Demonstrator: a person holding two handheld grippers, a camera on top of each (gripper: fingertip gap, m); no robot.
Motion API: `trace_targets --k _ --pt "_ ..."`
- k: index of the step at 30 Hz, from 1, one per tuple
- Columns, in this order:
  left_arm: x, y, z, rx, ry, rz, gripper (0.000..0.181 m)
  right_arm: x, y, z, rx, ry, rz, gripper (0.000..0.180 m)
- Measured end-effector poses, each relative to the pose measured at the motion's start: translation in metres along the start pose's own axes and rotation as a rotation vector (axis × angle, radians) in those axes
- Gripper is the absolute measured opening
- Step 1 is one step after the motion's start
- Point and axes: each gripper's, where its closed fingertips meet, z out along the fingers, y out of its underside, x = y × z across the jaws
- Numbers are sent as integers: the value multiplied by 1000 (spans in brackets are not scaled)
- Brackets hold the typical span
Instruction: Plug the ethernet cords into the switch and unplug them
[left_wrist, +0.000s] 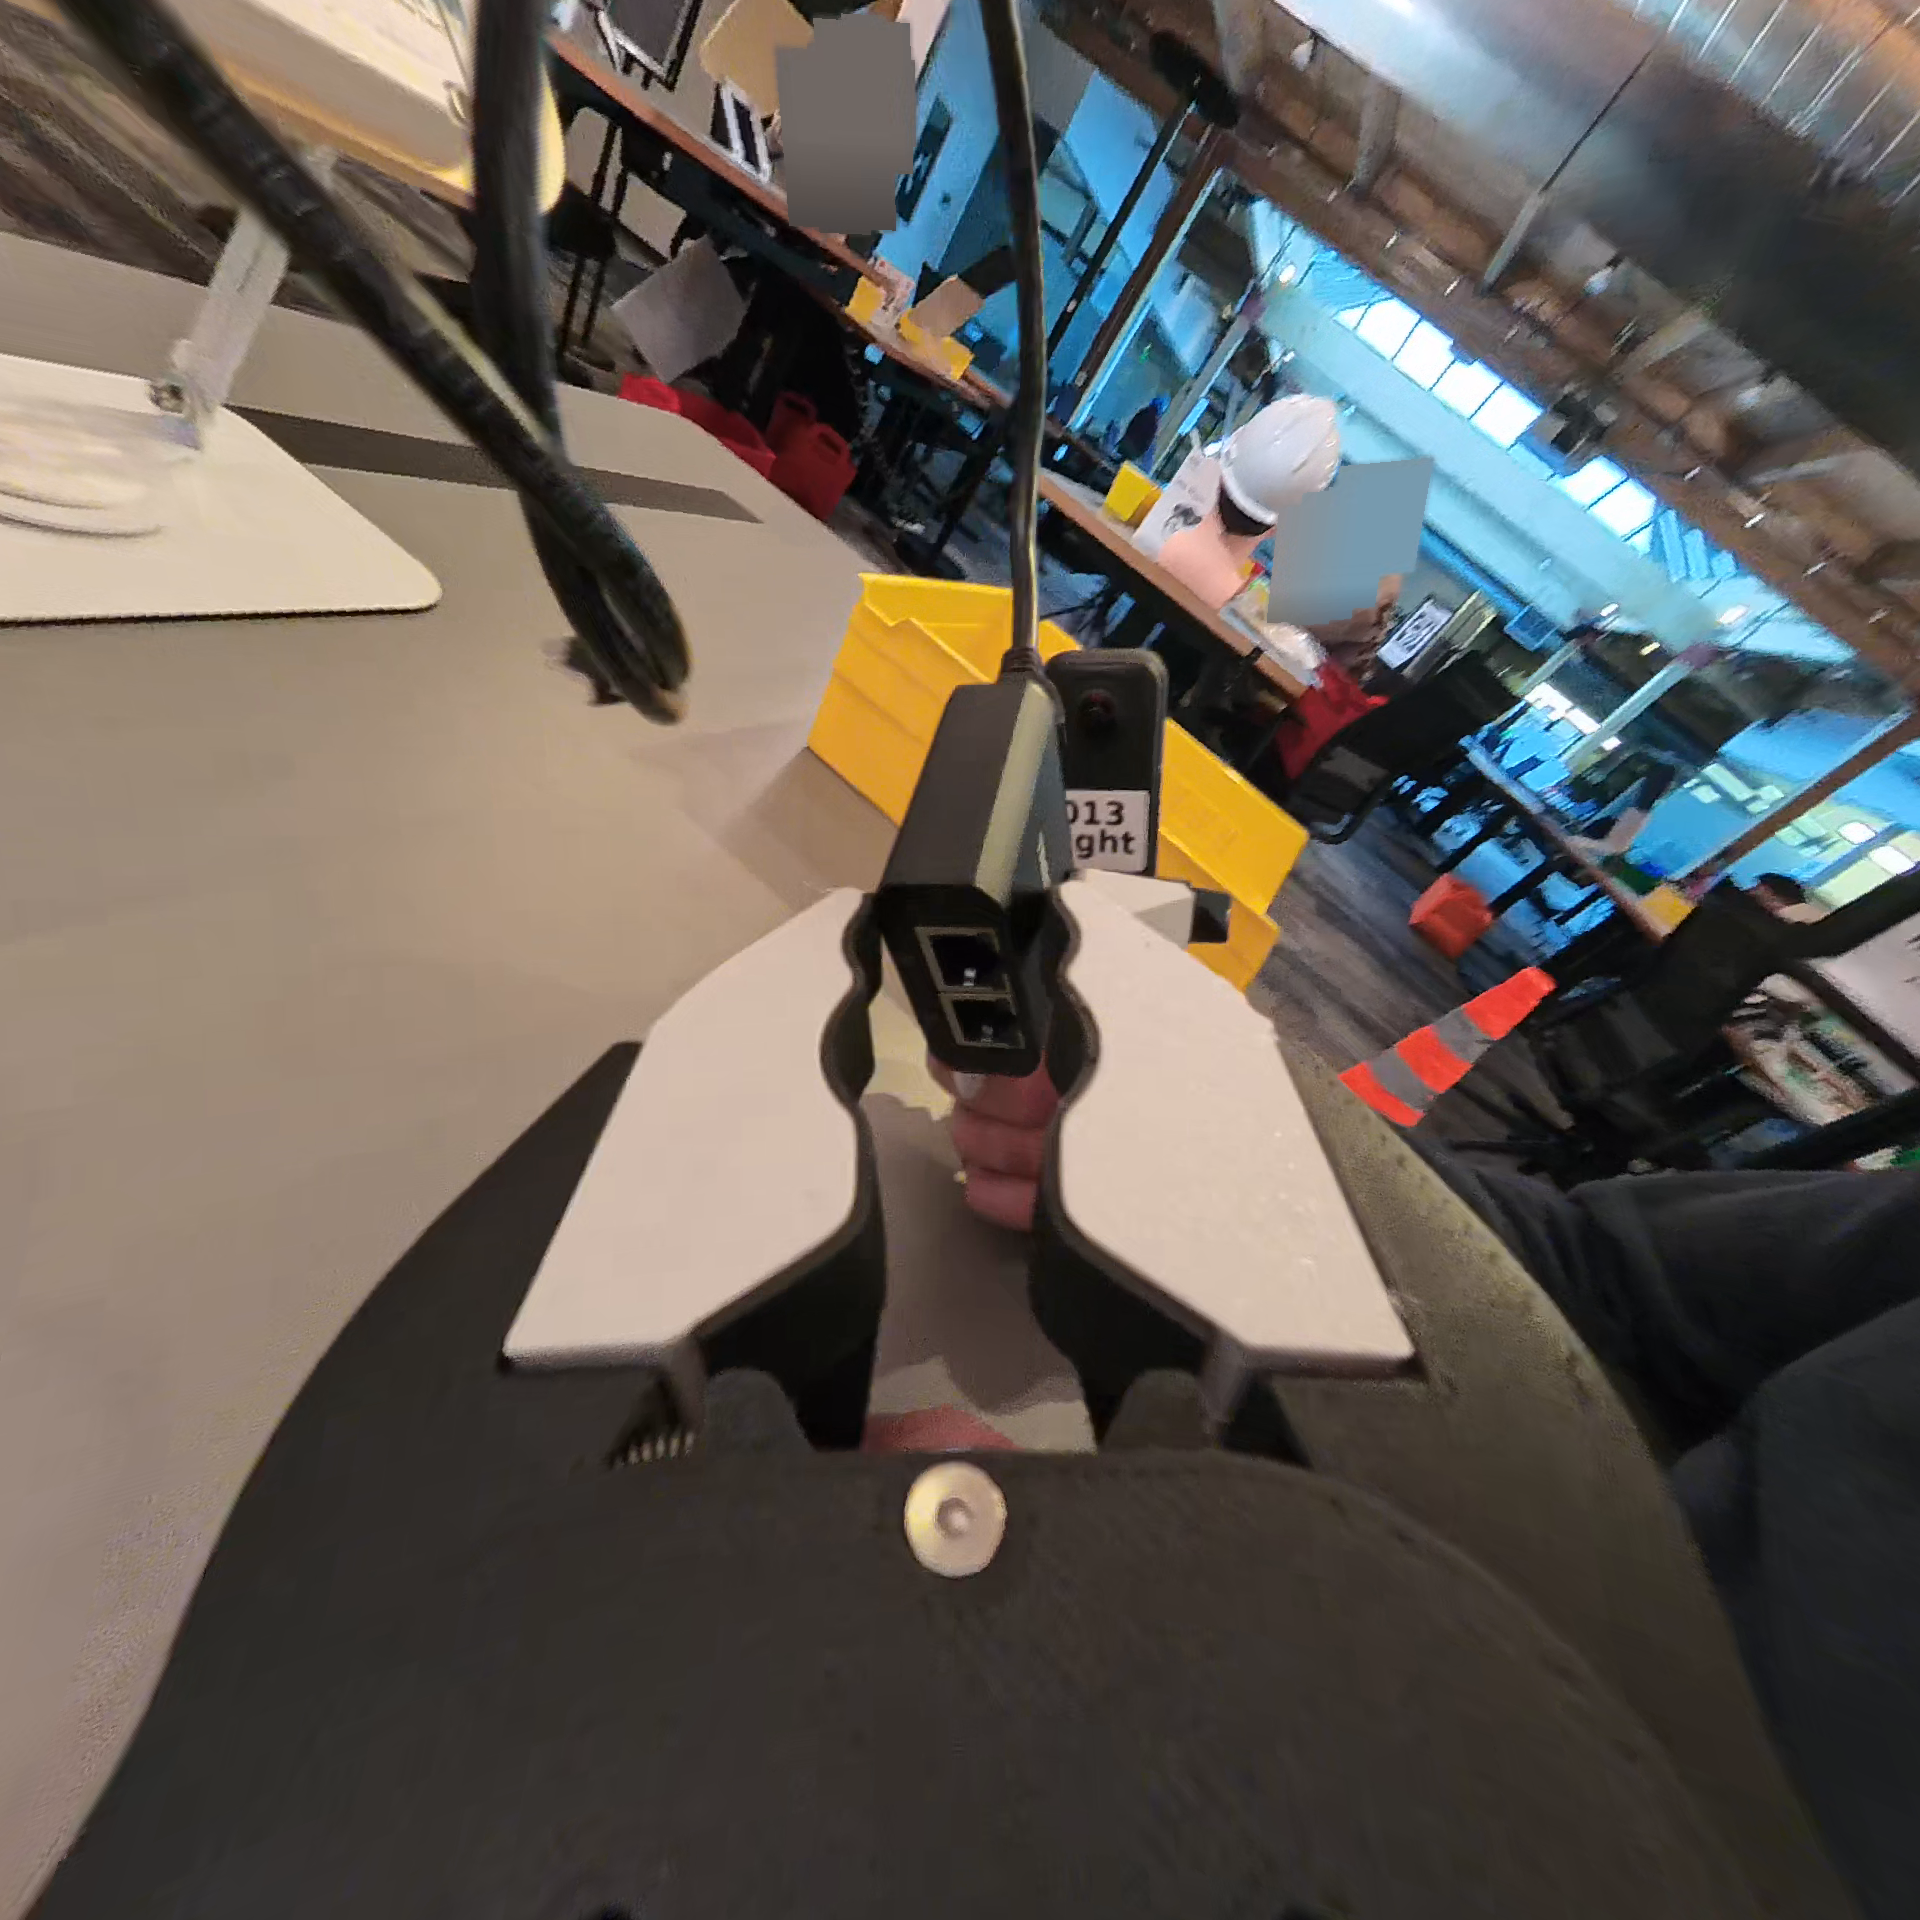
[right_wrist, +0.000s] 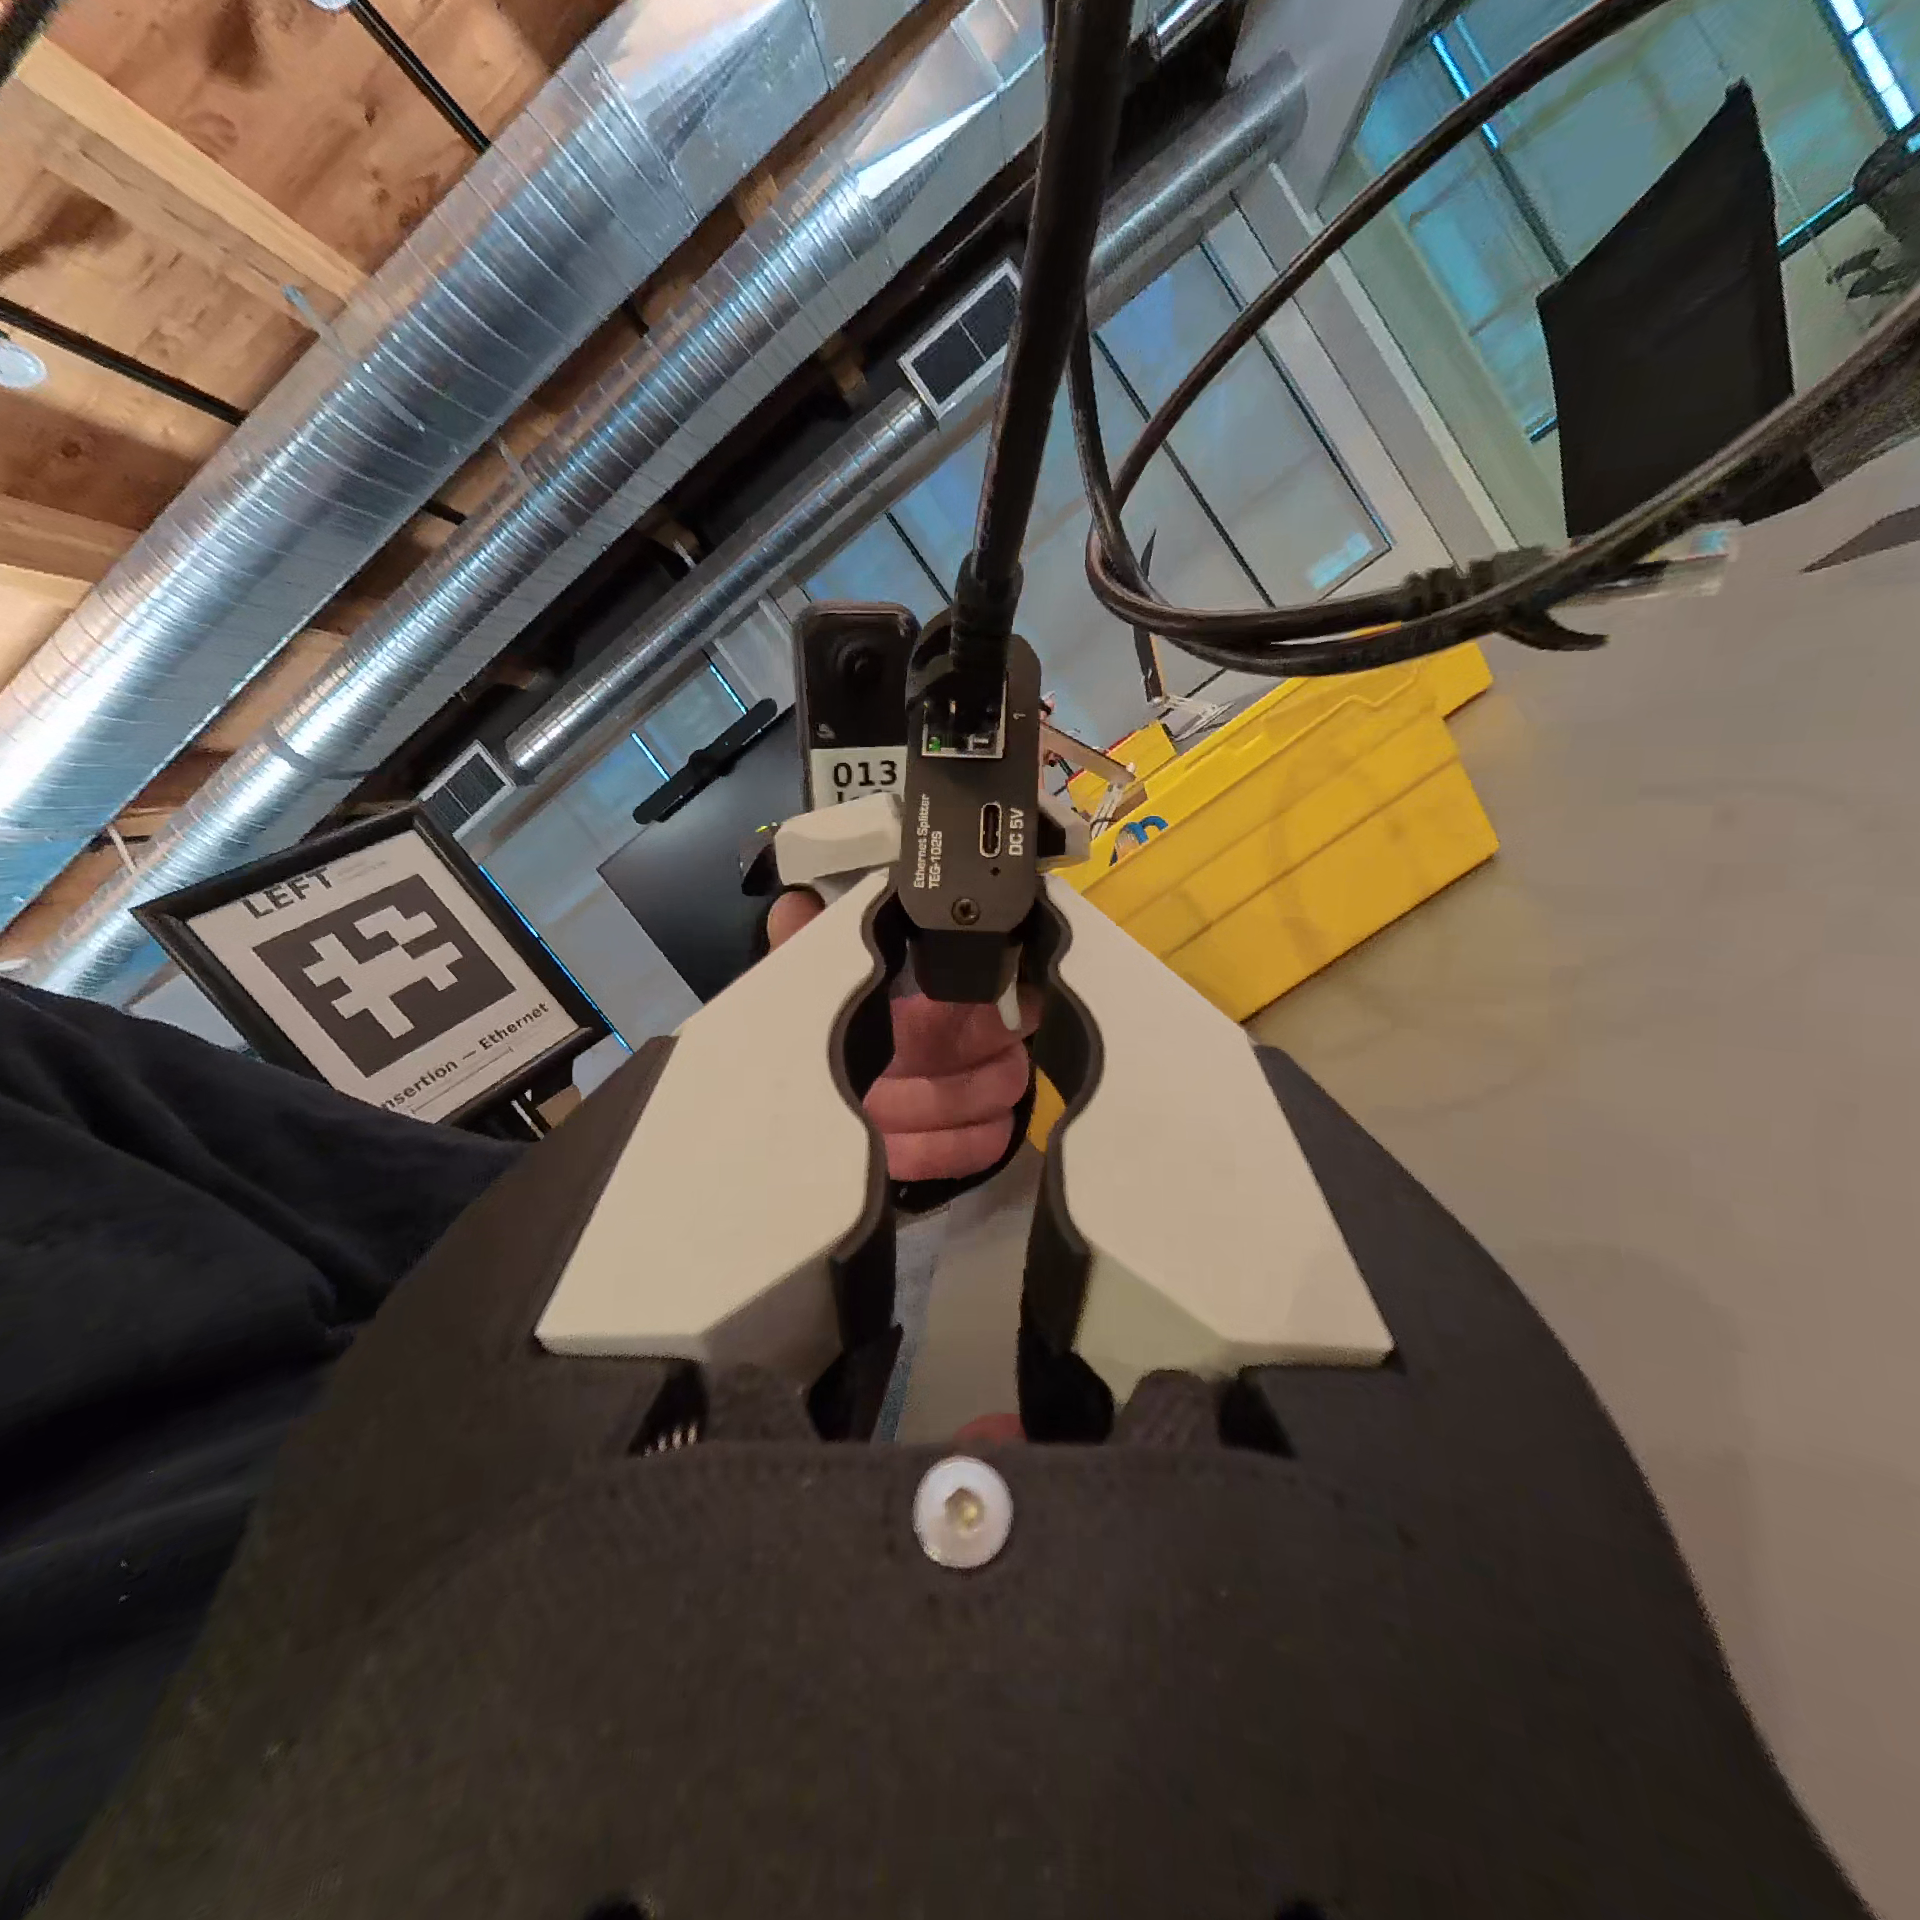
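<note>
Gripping opposite ends of the small black switch (left_wrist: 961, 914), the left gripper (left_wrist: 961, 997) and right gripper (right_wrist: 961, 961) hold it above the grey table (left_wrist: 312, 883). One black cord (right_wrist: 1023, 416) is plugged into it. Two ports facing the left camera sit empty, and a loose cord (right_wrist: 1507, 592) dangles nearby.

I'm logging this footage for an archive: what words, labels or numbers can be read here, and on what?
I won't copy out writing; these bear it:
White sticker on black camera: print.
Second sticker on second camera: partly hidden.
Switch: white print by its ports.
Framed sign: lettering around a black-and-white marker.
Yellow bin: blue mark, mostly hidden.
</note>
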Motion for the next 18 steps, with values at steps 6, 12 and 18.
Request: trace_targets --k 6,12,18 --pt "-4 -6 -9 4 -9 -56 23 4 14 -3 -123 77 -97 54" --pt "-8 -11 -27 -33 -54 -108 23 -17 22 -20 -347 188 -628 46" --pt "-15 -2 -21 13 -63 -299 23 -12 19 -10 -504 404 -999 81"
